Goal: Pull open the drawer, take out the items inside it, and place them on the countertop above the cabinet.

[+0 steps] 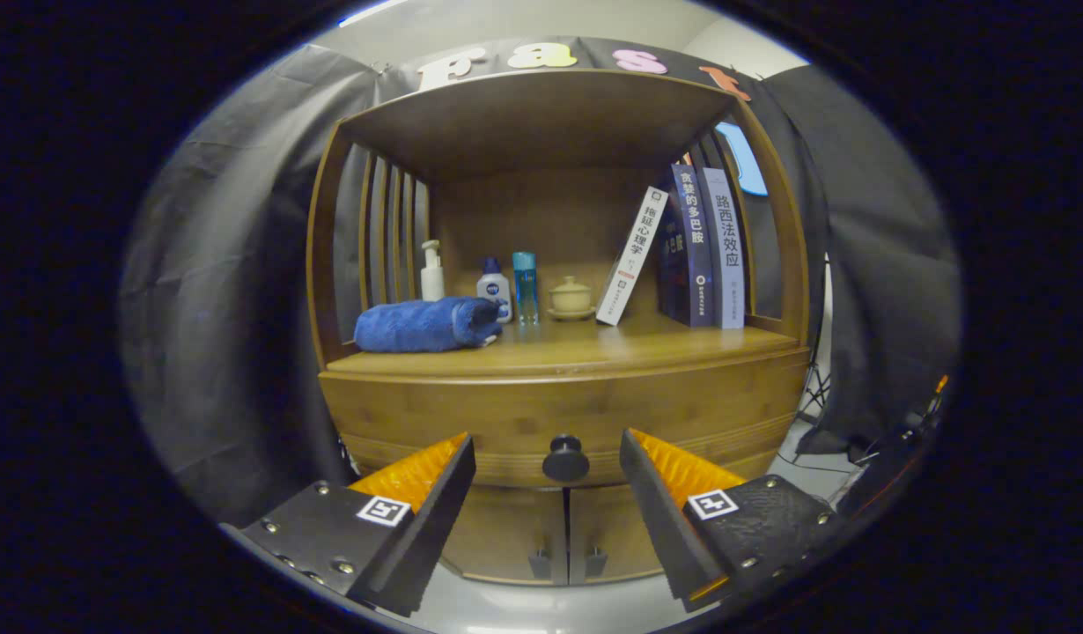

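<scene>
Gripper view: tool (548,493) spread wide, empty. Drawer (559,414) shut, knob (565,458) just ahead, centred between fingers. Risk, judged: round knob slipping from pads on pull if pinched shallow. Surface (577,352) beyond, already carrying rolled towel (427,324), bottles (506,286), lidded cup (570,298), books (691,251). Black cloth booth around.

You see rolled blue towel (425,324); behind it pump bottle (432,272), right of it lidded cup (570,298), leaning books (682,251).
</scene>
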Demonstrator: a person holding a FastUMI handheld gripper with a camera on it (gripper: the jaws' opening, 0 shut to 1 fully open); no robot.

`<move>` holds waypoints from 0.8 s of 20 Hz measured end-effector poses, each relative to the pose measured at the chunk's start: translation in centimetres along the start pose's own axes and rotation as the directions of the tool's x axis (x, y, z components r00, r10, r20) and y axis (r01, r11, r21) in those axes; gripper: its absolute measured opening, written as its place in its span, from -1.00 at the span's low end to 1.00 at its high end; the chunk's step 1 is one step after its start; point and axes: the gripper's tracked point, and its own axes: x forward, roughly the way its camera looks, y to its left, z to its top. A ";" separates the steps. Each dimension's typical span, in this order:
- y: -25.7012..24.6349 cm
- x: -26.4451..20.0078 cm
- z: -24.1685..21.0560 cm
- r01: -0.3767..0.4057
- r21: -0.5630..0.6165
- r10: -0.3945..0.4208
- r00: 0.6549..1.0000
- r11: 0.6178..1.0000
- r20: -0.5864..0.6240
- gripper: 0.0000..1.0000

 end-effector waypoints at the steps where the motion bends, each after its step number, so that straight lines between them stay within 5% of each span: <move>1: -0.3 0.8 -0.9 0.013 0.012 -0.013 0.999 1.000 -0.032 0.98; 2: -0.3 1.8 -1.8 0.005 0.028 -0.004 0.999 1.000 -0.044 0.98; 5: -0.3 4.3 -2.9 -0.014 0.006 0.014 0.999 1.000 -0.031 0.44; 8: -0.4 5.5 -3.4 -0.020 -0.049 0.019 1.000 0.999 -0.016 0.46; 11: 0.0 5.6 -3.5 -0.019 -0.064 0.018 1.000 0.998 -0.003 -0.12; 16: -0.2 7.8 -4.6 0.008 -0.010 -0.008 1.000 1.000 -0.022 -0.10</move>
